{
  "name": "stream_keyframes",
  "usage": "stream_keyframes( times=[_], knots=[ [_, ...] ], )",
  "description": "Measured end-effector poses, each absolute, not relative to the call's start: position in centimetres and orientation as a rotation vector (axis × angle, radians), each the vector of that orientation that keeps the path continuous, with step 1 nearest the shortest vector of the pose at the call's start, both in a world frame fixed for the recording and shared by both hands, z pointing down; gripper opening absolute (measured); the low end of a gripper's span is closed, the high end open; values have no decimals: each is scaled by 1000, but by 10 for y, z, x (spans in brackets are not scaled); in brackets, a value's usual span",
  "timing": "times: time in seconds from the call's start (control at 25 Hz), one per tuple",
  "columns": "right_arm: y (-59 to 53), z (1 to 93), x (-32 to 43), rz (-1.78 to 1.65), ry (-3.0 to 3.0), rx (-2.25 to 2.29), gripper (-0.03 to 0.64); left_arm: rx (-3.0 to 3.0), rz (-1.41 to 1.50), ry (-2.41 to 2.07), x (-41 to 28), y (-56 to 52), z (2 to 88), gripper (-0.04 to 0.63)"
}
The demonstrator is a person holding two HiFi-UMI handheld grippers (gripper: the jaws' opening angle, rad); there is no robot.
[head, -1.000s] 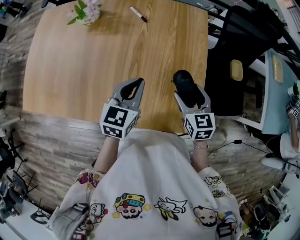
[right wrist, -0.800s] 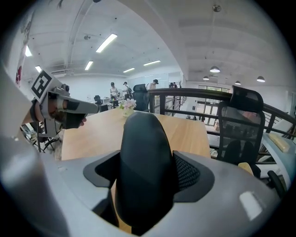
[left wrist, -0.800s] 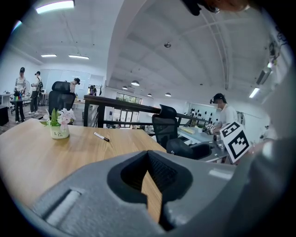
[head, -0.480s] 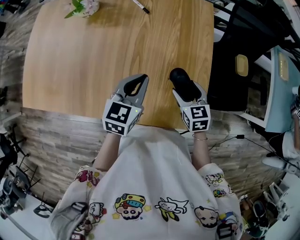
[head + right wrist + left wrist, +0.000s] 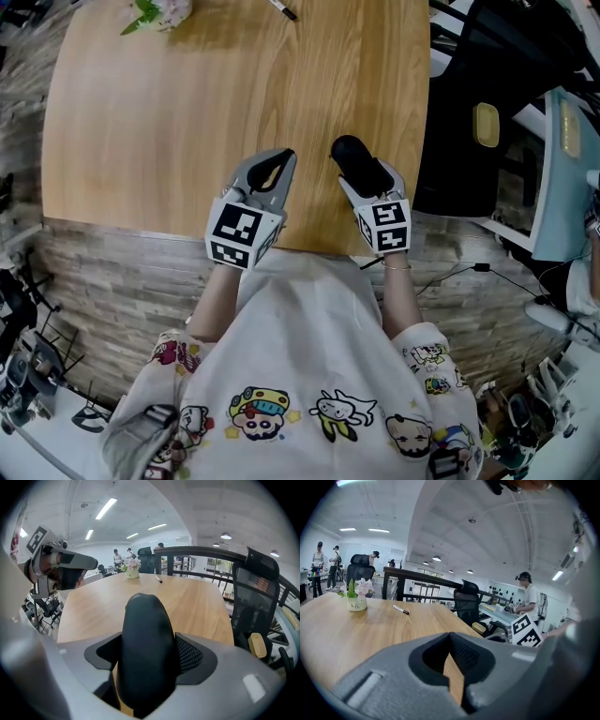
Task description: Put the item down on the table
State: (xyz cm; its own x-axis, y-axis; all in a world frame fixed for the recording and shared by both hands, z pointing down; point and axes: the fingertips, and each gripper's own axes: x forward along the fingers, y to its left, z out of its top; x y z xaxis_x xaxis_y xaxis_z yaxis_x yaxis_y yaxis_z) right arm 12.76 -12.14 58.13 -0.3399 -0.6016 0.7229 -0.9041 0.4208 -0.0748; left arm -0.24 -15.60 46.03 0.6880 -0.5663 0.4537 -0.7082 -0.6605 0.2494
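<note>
Smooth black rounded oblong item [image 5: 143, 639] is clamped between the jaws of the right gripper [image 5: 367, 180]. Its front end is seen sticking out past the tips, over the light wooden table [image 5: 169, 122]. Its rear end is hidden inside the jaws, and contact with the table cannot be told. The left gripper [image 5: 283, 156], just beside the right one, is pressed closed on nothing; only a sliver of tabletop is seen through its hollow. Well ahead of both, a small white flower pot [image 5: 157, 11] and a black-tipped white marker pen [image 5: 281, 9] are cut off by the head view's top edge.
</note>
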Motion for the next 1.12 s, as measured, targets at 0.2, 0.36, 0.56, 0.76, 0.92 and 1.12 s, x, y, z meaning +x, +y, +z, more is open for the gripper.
stream_keyframes(
  times=[0.2, 0.36, 0.56, 0.76, 0.92, 1.12],
  knots=[
    [-121, 594, 127, 659, -2044, 1246, 357, 2498, 487, -988, -2, -157, 465, 0],
    [-119, 603, 124, 654, -2043, 1213, 357, 2480, 489, -983, -2, -158, 469, 0],
    [-120, 606, 123, 643, -2062, 1187, 359, 2479, 493, -978, -1, -157, 472, 0],
    [-120, 607, 121, 638, -2071, 1161, 360, 2478, 499, -974, -3, -157, 474, 0],
    [-121, 609, 120, 634, -2063, 1159, 362, 2482, 499, -975, -5, -157, 473, 0],
    [-123, 608, 121, 637, -2058, 1149, 367, 2479, 496, -982, -6, -159, 473, 0]
  ],
)
